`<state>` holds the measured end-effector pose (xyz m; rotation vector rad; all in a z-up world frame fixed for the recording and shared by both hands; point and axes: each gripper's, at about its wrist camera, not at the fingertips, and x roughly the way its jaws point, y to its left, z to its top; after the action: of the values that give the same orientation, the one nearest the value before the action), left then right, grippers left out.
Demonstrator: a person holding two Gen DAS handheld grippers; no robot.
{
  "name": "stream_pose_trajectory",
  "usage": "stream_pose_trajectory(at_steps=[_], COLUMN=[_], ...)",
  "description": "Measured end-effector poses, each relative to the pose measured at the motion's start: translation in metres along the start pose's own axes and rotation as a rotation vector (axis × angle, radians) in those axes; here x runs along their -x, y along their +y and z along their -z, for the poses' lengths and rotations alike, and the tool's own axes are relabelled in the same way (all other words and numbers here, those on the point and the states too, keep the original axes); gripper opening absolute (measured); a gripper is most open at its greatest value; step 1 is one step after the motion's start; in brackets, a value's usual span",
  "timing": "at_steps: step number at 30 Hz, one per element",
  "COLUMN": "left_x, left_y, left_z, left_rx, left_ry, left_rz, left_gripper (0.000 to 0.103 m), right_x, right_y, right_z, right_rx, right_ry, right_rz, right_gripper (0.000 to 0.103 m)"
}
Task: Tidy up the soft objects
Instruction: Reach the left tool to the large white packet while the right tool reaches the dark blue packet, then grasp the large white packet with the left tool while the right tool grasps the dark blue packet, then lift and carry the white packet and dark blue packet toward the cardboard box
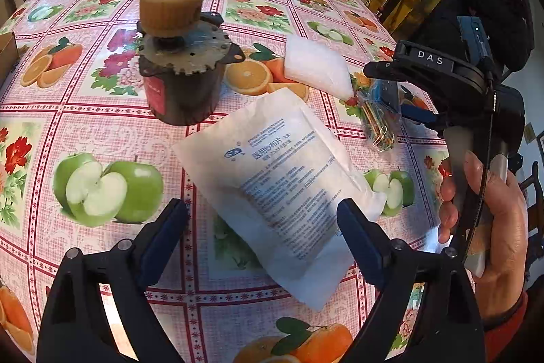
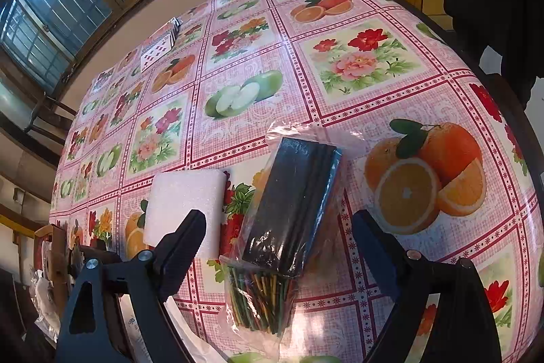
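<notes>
Both claws hang released over the fruit-print tablecloth (image 1: 102,138), holding nothing: the left gripper (image 1: 261,240) straddles the near end of a white printed pouch (image 1: 282,182), the right gripper (image 2: 278,247) straddles a clear bag of blue pads and coloured clips (image 2: 289,213). Far left stands a dark motor (image 1: 180,70); a white foam block (image 2: 187,203) lies between motor and bag, just beside the bag

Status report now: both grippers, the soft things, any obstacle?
Left gripper open over white pouch. Right gripper open over clear bag. White foam block beside it. Motor near pouch.
</notes>
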<state>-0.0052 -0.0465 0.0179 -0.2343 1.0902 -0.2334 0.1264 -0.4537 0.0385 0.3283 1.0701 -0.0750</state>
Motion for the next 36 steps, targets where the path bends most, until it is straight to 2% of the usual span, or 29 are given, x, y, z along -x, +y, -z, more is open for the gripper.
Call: stream_pose_trajectory(at_steps=[3, 7, 8, 9, 10, 12, 15, 21, 25, 30, 33, 36], left_x=[-0.006, -0.012, -0.012, -0.012, -0.012, -0.015, -0.019, -0.021, -0.021, -0.014, -0.006, -0.004], left_y=[-0.011, -0.022, -0.023, -0.024, -0.023, -0.024, -0.025, -0.035, -0.035, -0.035, -0.038, -0.032], left_z=[-0.003, -0.007, -0.008, -0.009, -0.01, -0.013, -0.013, -0.01, -0.01, -0.012, -0.016, -0.026], left_rx=[-0.021, -0.057, -0.066, -0.071, -0.071, -0.073, -0.095, -0.136, -0.125, -0.117, -0.139, -0.11], left_ry=[0.013, 0.016, 0.013, 0.012, 0.019, 0.039, 0.05, 0.061, 0.073, 0.061, 0.035, 0.028], left_rz=[0.005, -0.022, -0.022, -0.024, -0.02, -0.008, -0.002, 0.033, 0.074, 0.102, 0.07, 0.054], left_gripper=[0.09, 0.087, 0.074, 0.051, 0.04, 0.014, 0.001, 0.0, 0.0, 0.0, 0.0, 0.003], right_x=[-0.001, -0.007, -0.007, -0.007, -0.007, -0.007, -0.007, 0.005, 0.02, 0.035, 0.039, 0.036], right_y=[0.0, 0.009, 0.011, 0.013, 0.013, 0.01, 0.012, -0.003, -0.009, -0.011, -0.012, -0.013], right_z=[0.0, 0.001, 0.002, 0.002, 0.001, -0.001, 0.0, 0.005, 0.011, 0.014, 0.015, 0.014], right_rx=[0.014, 0.076, 0.093, 0.107, 0.114, 0.115, 0.141, 0.074, 0.039, 0.021, 0.022, 0.015], right_ry=[0.005, 0.02, 0.016, 0.008, -0.001, 0.0, 0.0, -0.045, -0.086, -0.093, -0.096, -0.087], right_rz=[0.012, 0.068, 0.089, 0.113, 0.133, 0.137, 0.154, 0.082, 0.018, -0.046, -0.051, -0.056], right_gripper=[0.09, 0.088, 0.075, 0.059, 0.051, 0.046, 0.041, 0.038, 0.037, 0.037, 0.037, 0.037])
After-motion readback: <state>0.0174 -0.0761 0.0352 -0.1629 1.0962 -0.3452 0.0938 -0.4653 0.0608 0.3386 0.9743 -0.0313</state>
